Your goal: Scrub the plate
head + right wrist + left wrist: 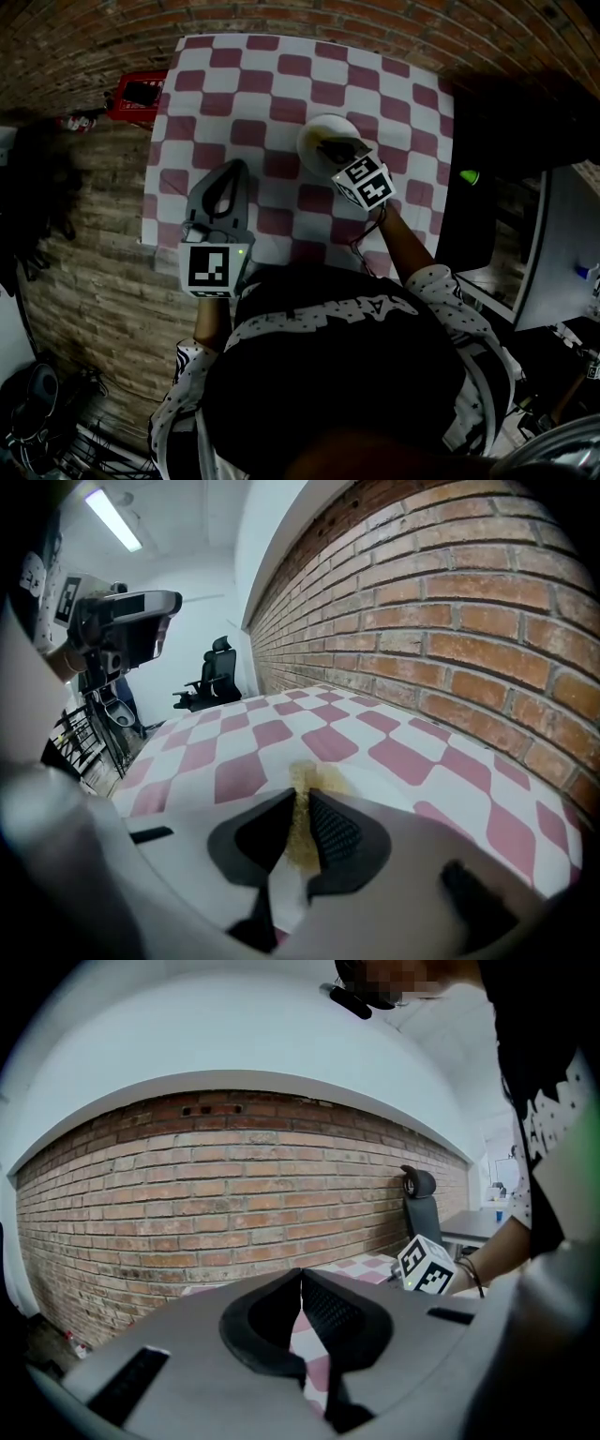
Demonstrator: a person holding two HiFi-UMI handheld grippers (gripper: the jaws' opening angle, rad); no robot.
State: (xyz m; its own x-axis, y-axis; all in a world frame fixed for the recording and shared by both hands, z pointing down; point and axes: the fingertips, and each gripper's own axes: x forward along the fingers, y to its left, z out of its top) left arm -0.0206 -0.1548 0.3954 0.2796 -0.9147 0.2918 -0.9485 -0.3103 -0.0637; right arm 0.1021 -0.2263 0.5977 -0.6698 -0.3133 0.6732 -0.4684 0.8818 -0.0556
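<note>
Plate [323, 131]: white and round, on the far right part of the desk, under the right gripper.
Scrubber [302, 778]: a yellow, rough pad. Its free end sticks out past the jaws and reaches the plate's white surface.
Right gripper [300, 801]: jaws closed down on the scrubber, which fills the narrow gap between them. It is tilted over the plate's near edge.
Left gripper [301, 1275]: jaws brought together at the tips with nothing between them. It is held over the near left part of the desk, well apart from the plate.
Desk [244, 103]: covered with a red-and-white checked cloth, with a brick wall along its far side.
Floor: a red crate [141, 94] sits beside the desk's far left corner.
</note>
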